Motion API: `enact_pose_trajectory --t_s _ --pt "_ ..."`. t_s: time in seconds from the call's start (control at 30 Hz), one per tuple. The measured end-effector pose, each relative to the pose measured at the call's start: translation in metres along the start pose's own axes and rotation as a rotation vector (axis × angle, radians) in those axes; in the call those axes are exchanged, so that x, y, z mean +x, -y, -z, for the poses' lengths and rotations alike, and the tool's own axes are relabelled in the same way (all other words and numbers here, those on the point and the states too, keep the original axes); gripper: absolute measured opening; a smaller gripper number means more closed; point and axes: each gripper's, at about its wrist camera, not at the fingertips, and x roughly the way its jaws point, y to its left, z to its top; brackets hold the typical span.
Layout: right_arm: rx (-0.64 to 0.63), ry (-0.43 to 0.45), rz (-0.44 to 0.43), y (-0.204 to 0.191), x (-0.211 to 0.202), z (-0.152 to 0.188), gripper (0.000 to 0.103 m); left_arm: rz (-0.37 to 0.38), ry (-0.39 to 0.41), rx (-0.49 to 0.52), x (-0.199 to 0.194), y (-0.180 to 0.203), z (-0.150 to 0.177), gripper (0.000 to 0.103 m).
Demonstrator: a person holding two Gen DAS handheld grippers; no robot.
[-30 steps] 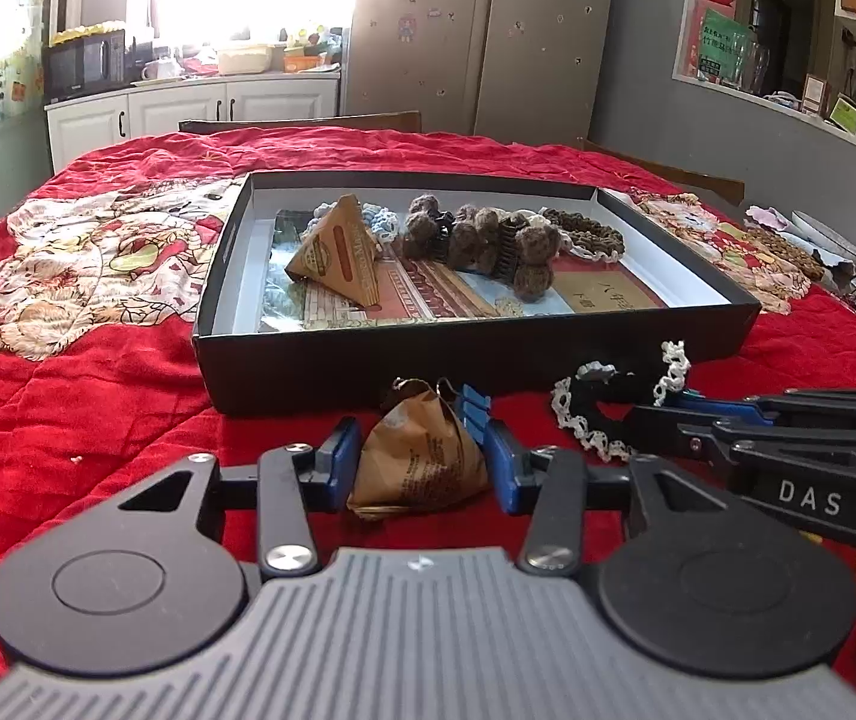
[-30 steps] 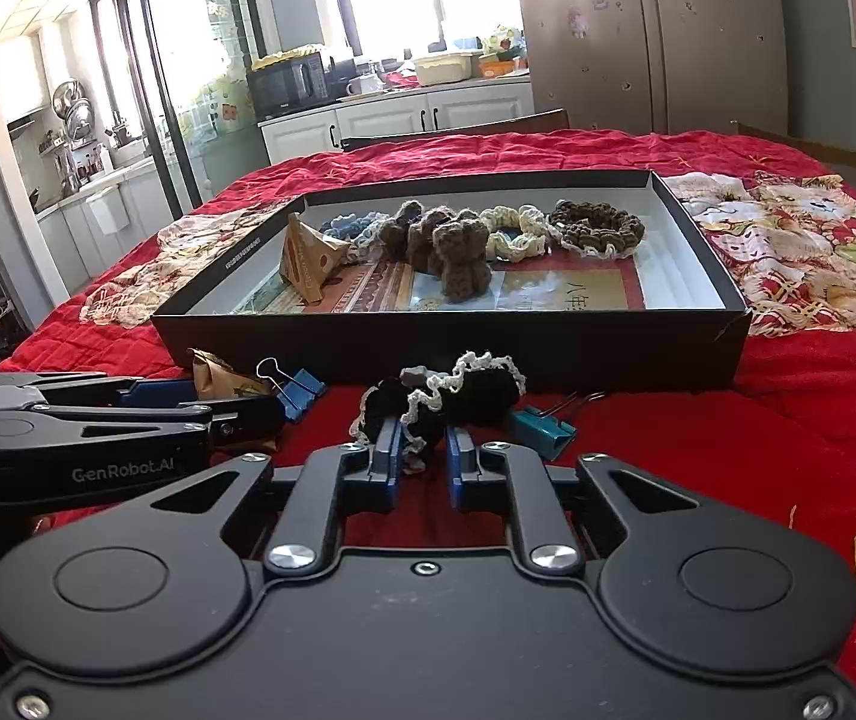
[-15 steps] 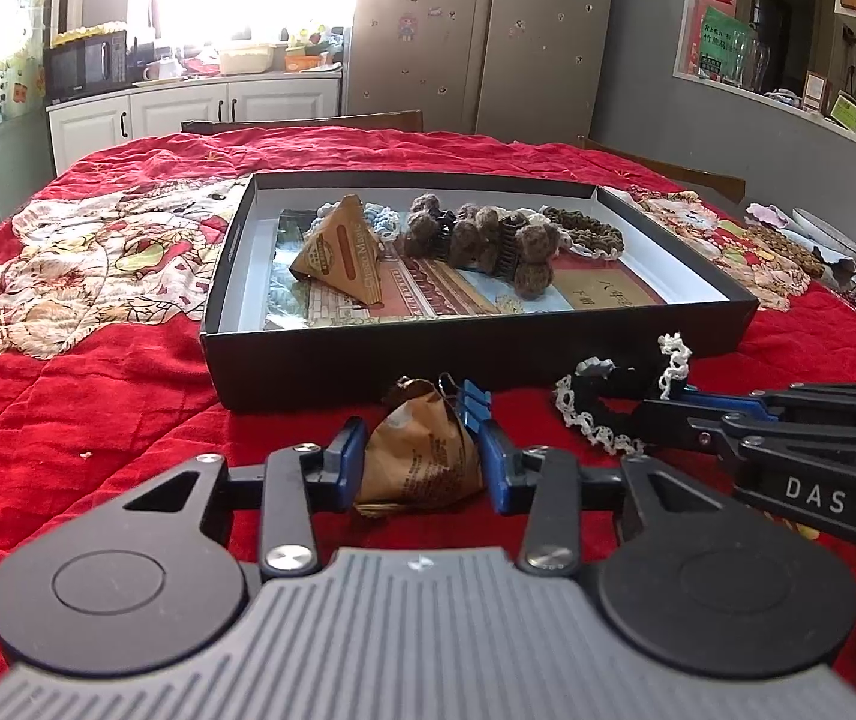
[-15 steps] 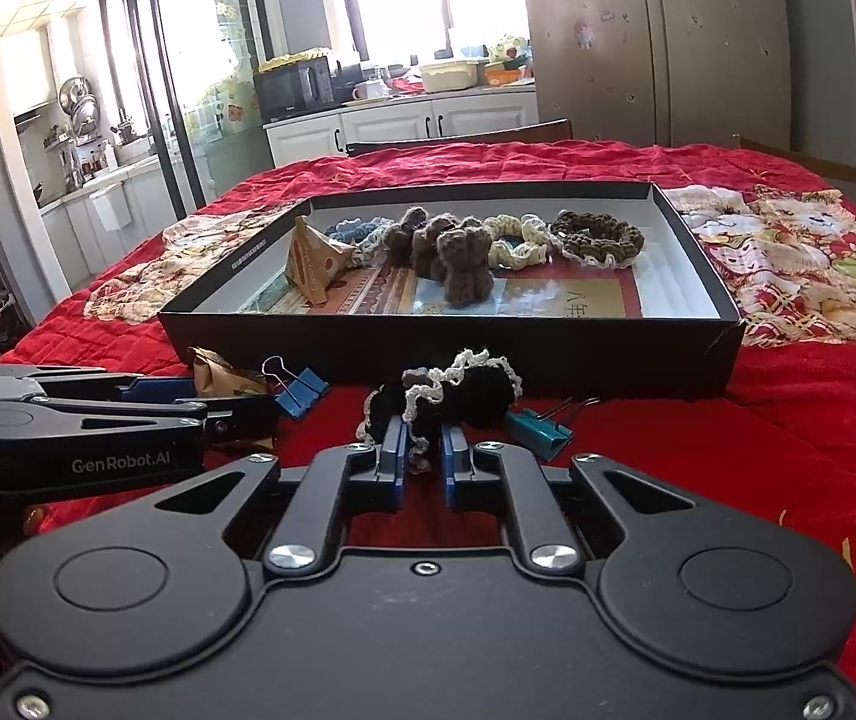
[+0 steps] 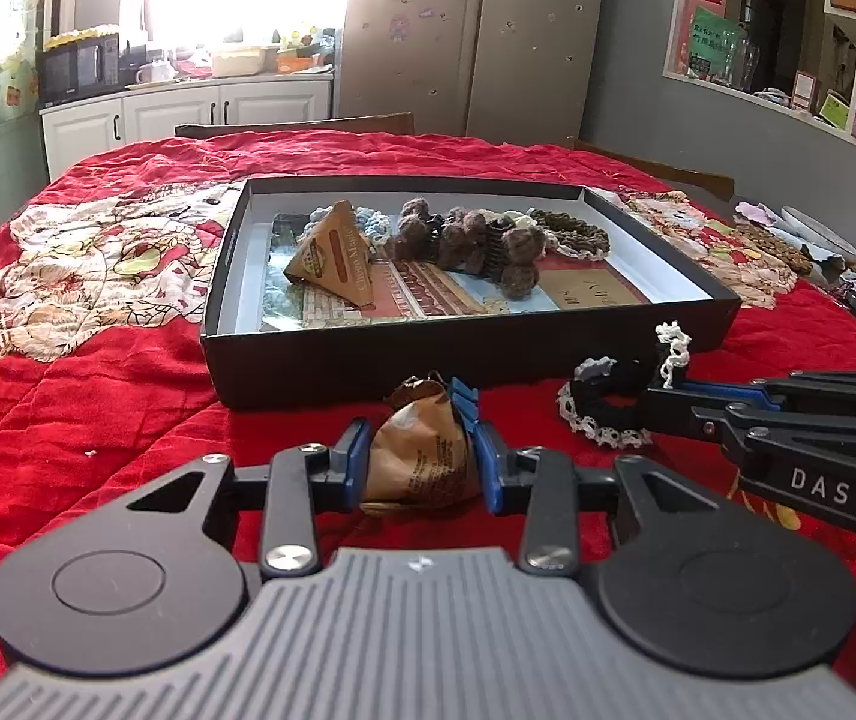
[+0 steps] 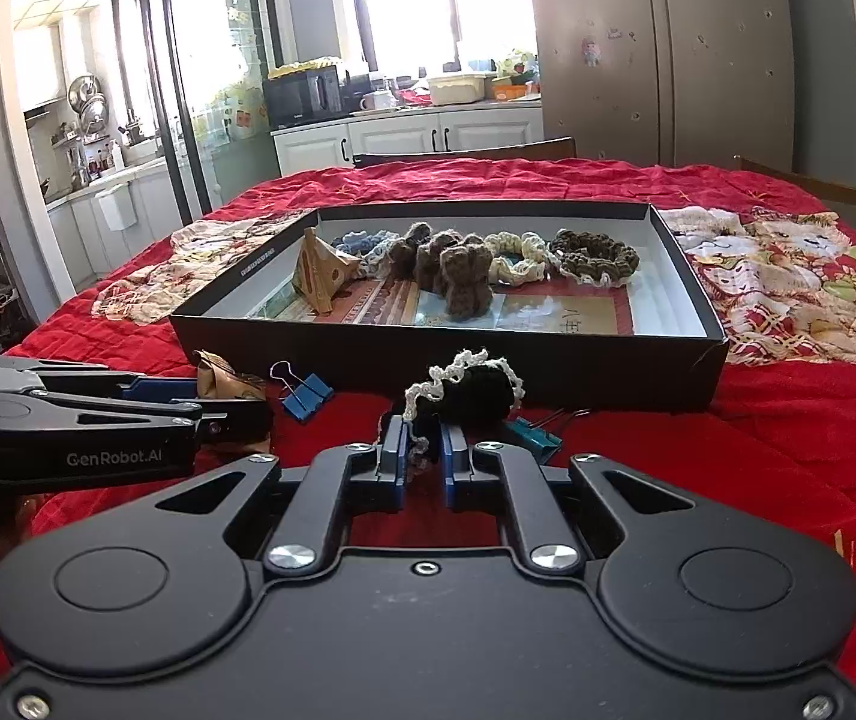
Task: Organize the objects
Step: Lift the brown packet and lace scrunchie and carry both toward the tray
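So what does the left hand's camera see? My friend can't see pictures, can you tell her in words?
The left gripper squeezes a crumpled brown paper packet on a red quilt. Beside it the right gripper pinches a black scrunchie with white lace. Behind both sits a black box holding brown woolly scrunchies and a paper pyramid.
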Motion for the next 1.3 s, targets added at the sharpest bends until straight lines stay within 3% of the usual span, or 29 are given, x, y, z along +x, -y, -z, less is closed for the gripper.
enact_pose_trajectory --t_s 0.47,1.3 --pt "0.004 0.013 -0.027 0.004 -0.019 -0.001 0.01 0.03 0.03 0.013 -0.016 0.008 -0.006 0.04" --pt "-0.058 0.112 -0.058 -0.007 -0.061 -0.019 0.01 0.061 0.095 0.04 -0.039 0.02 -0.023 0.04"
